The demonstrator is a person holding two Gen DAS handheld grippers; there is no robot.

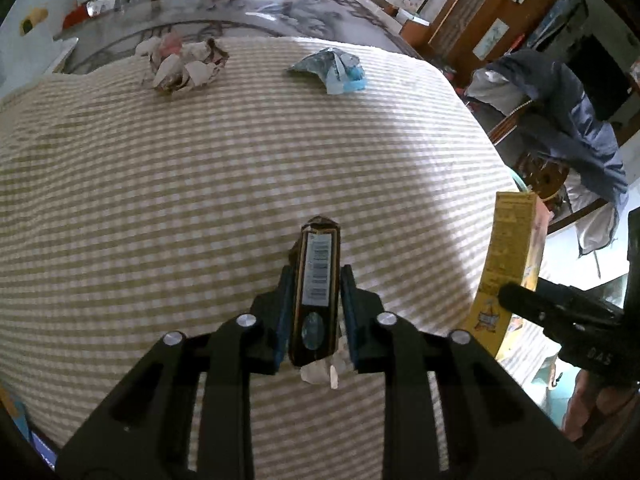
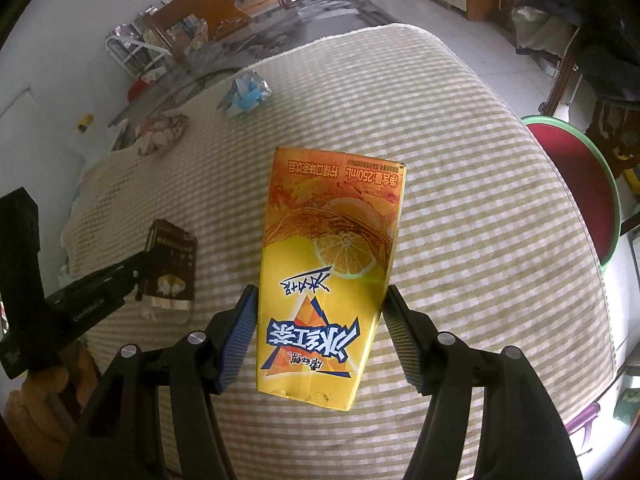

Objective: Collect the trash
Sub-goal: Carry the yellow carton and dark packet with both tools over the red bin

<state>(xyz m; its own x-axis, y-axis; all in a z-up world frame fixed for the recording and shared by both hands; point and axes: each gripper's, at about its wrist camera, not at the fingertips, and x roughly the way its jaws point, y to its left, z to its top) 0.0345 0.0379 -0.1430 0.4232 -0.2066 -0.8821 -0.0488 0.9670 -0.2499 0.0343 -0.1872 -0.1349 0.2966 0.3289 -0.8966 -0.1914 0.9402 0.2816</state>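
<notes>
Left wrist: my left gripper (image 1: 315, 284) clamps dark wrapper (image 1: 318, 280); right gripper (image 2: 320, 304) grips yellow carton (image 2: 332, 272), bin (image 2: 576, 184) at 2 o'clock.

The table (image 1: 248, 20) had a dark patterned top, and a checked cloth (image 1: 200, 184) in pale green and white covered the near part of it. Toward the cloth's far edge lay a crumpled wad of paper and wrappers (image 1: 182, 65) and, well apart from it, a crumpled blue and silver wrapper (image 1: 332, 69). Both rested directly on the cloth.
</notes>
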